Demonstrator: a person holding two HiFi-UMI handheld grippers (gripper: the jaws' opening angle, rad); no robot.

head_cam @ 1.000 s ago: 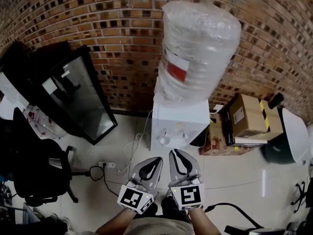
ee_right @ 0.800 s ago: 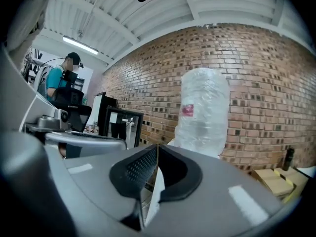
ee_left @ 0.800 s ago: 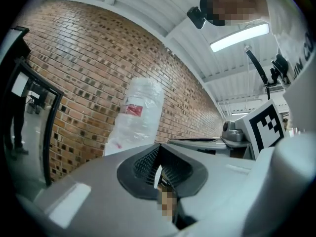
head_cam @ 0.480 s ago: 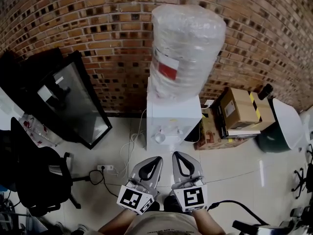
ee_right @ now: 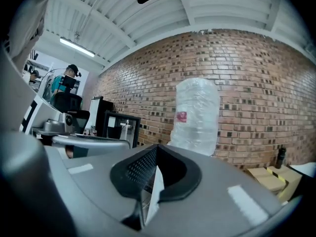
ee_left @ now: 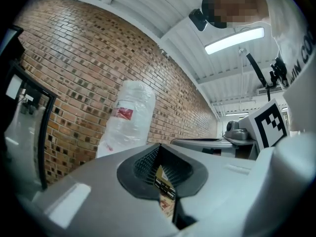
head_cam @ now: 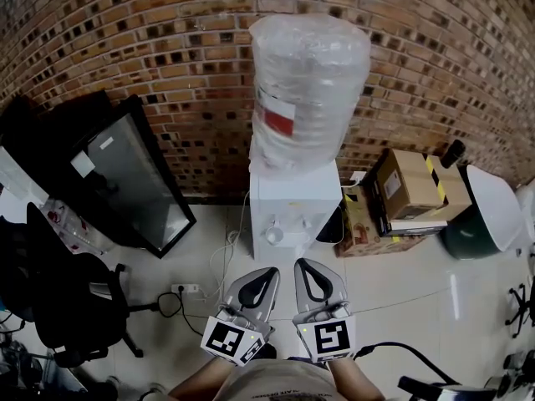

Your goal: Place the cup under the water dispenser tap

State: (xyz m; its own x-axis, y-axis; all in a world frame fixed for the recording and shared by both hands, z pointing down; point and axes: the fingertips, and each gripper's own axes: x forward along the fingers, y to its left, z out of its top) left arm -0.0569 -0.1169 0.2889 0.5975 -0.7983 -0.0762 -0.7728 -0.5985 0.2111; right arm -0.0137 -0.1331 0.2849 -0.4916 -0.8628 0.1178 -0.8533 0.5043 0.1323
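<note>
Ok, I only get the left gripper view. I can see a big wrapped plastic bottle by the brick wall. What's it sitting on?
Observer: A white box-shaped water dispenser. The clear wrapped plastic bottle stands on top of it.
Operator: Is a cup there?
Observer: A small round white thing sits low on the dispenser's front. It's too small to say whether it's a cup.
Operator: Are the other tongs holding anything?
Observer: No, the right tongs are shut with nothing between them.
</note>
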